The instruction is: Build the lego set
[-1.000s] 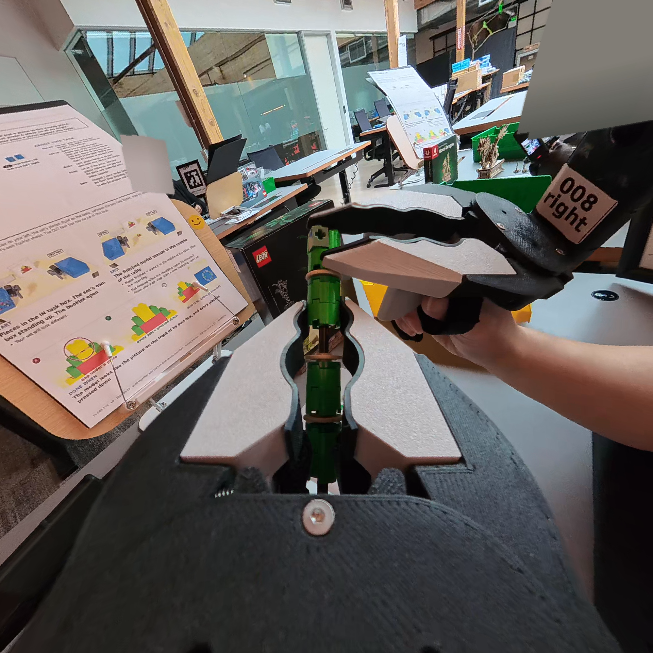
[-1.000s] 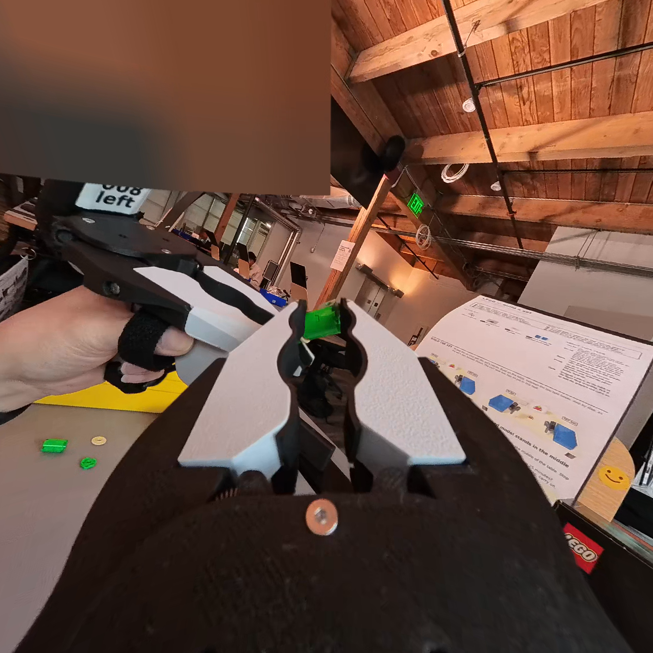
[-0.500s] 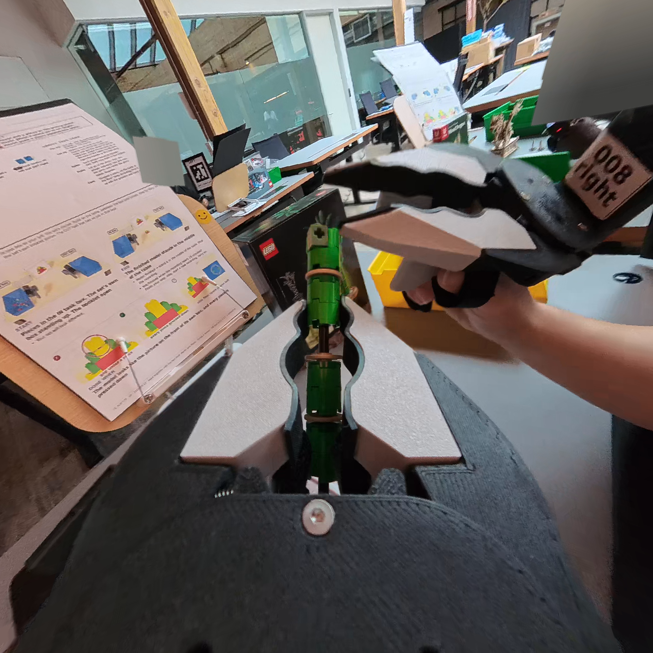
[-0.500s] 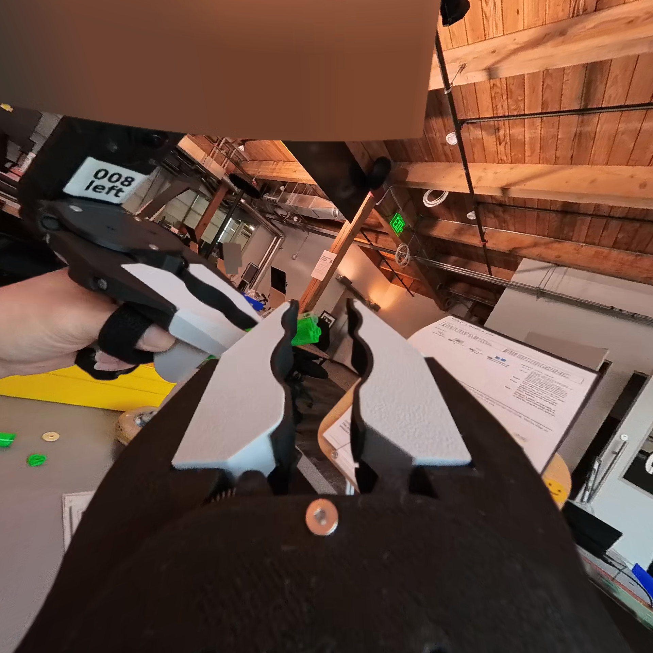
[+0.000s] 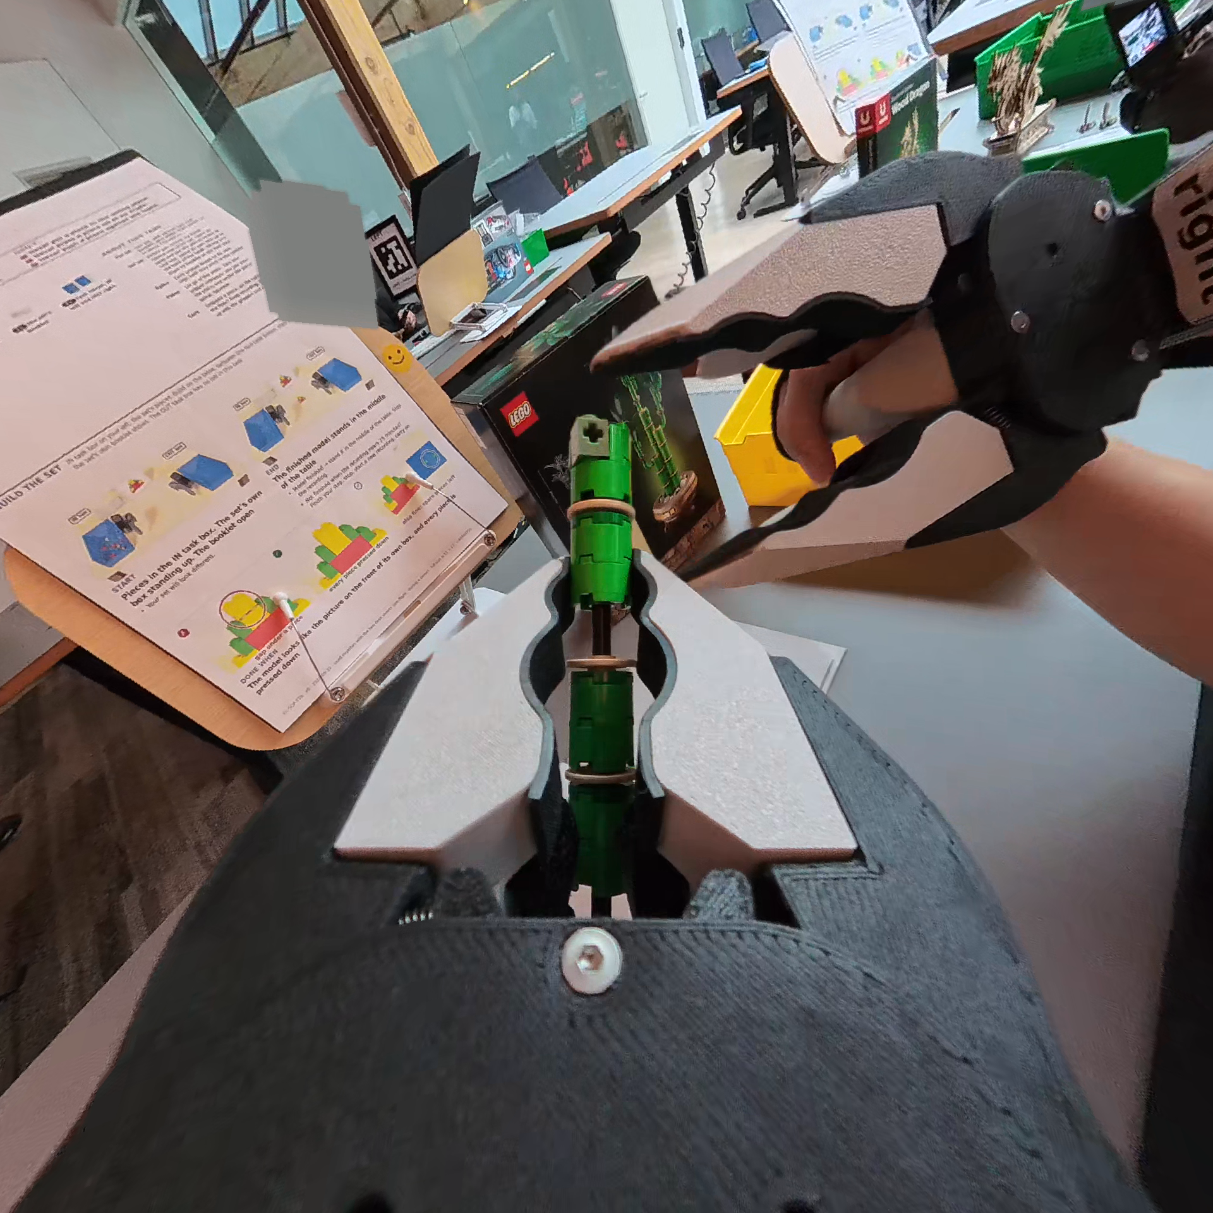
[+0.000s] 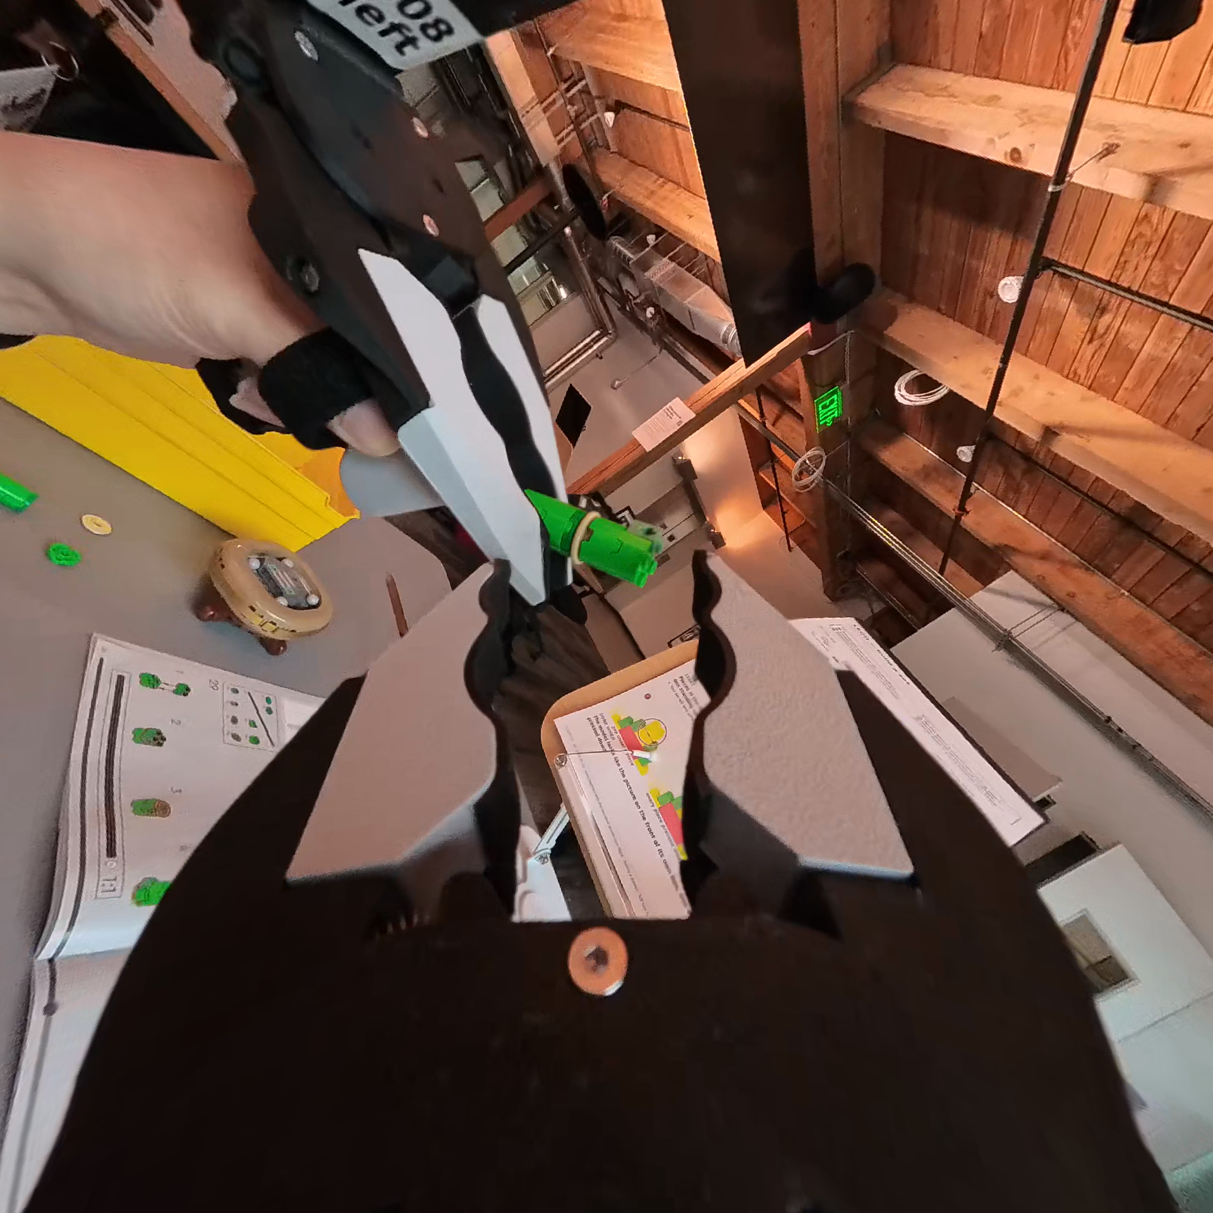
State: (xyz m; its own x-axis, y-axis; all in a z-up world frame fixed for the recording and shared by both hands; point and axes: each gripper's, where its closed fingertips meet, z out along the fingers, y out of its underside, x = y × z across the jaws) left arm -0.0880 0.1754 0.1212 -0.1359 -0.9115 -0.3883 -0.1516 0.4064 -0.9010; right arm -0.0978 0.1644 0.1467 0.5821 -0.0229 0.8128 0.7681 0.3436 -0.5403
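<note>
Grey worktop [image 5: 952,709] lies under your grippers. Your left gripper [image 5: 598,577] clamps the green lego stalk [image 5: 600,512], pointing to 12 o'clock; your right gripper [image 6: 594,577] spreads wide at 2 o'clock, seemingly empty.

Your green stalk [image 5: 600,525] banded with tan rings, your black tool [image 5: 600,577] with pale grey fingers [image 5: 459,715], yellow bin [image 5: 755,453], grey surface [image 5: 984,689], black box [image 5: 564,394]

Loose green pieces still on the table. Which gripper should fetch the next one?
Probably right. The right gripper is open and empty, while the left gripper is shut on the green stalk. Loose green pieces lie on the table.
</note>
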